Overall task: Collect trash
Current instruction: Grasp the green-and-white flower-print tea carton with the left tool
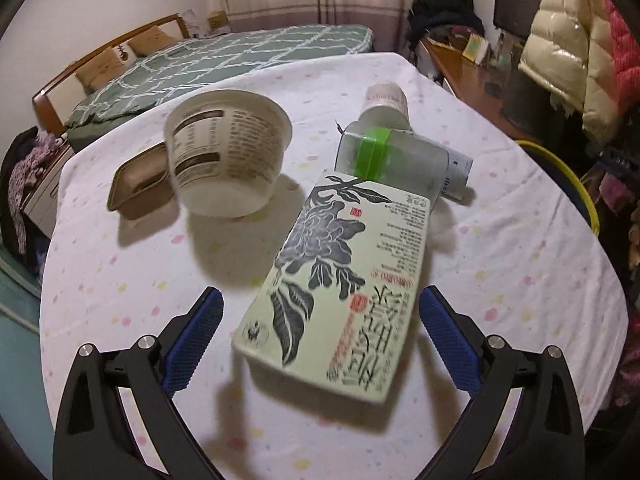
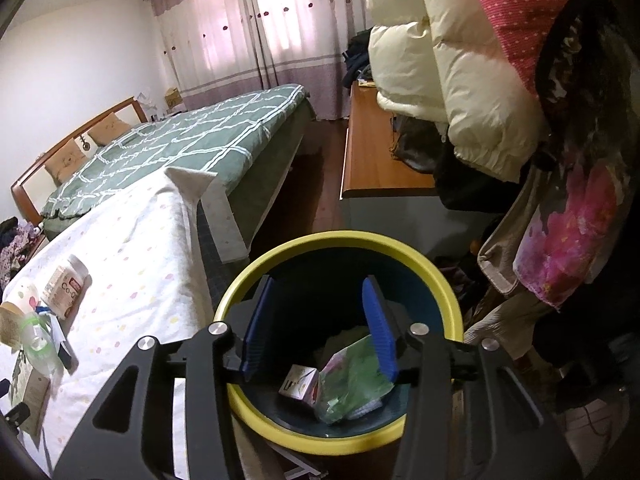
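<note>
The surface [image 1: 132,280], draped in a white cloth with pastel dots, fills the left view, and the green quilted bed [image 2: 192,140] sits beyond it. Over on the right, the yellow-rimmed trash bin [image 2: 448,292] stands on the floor just off the surface's edge, with a small carton [image 2: 298,386] and a crumpled green plastic bag [image 2: 352,380] lying at its bottom.

Back on the surface, the trash is bunched together: a pale green box printed with a dark flower [image 1: 336,276] lies flat, its far end tucked under a clear container with a green band [image 1: 390,158] lying on its side. A white bottle [image 1: 386,106] lies just behind that. To the left, a white paper tub [image 1: 228,152] stands tipped, and a brown tray [image 1: 138,186] rests against its far side.

The left hand-held gripper [image 1: 320,316] hovers over the near end of the flower box, jaws spread wide on either side of it, pads clear of the cardboard, gripping nothing.

The right hand-held gripper [image 2: 316,328] hangs above the bin mouth, jaws parted about halfway, nothing between the blue pads.
</note>
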`<state>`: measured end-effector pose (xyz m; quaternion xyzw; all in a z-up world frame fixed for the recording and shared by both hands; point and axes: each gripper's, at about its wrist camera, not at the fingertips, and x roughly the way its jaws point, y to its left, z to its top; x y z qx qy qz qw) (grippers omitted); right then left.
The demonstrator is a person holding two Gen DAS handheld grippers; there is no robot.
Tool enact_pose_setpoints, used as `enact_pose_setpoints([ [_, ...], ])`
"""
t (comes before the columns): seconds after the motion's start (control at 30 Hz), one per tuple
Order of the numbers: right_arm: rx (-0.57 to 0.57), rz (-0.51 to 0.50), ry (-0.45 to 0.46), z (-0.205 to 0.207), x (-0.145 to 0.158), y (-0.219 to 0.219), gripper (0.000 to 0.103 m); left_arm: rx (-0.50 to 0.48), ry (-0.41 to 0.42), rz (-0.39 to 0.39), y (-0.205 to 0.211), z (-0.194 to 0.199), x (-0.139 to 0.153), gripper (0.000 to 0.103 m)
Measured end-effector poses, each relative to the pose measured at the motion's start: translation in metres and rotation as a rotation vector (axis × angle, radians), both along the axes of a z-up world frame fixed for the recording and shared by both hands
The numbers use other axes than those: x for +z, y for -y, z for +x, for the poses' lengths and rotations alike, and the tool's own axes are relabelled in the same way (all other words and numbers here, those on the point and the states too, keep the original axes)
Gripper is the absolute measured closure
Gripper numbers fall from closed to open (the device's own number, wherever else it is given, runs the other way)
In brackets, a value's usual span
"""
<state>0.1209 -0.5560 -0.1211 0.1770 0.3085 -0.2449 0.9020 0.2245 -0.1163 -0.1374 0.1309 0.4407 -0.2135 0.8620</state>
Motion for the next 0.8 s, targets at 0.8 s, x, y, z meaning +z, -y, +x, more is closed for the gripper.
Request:
enact_pose_setpoints([
  [0.8, 0.015, 0.049, 0.012, -0.011, -0.008, 0.008, 0.059, -0.073, 0.016, 0.002, 0.021, -0.009, 0.016, 0.031],
])
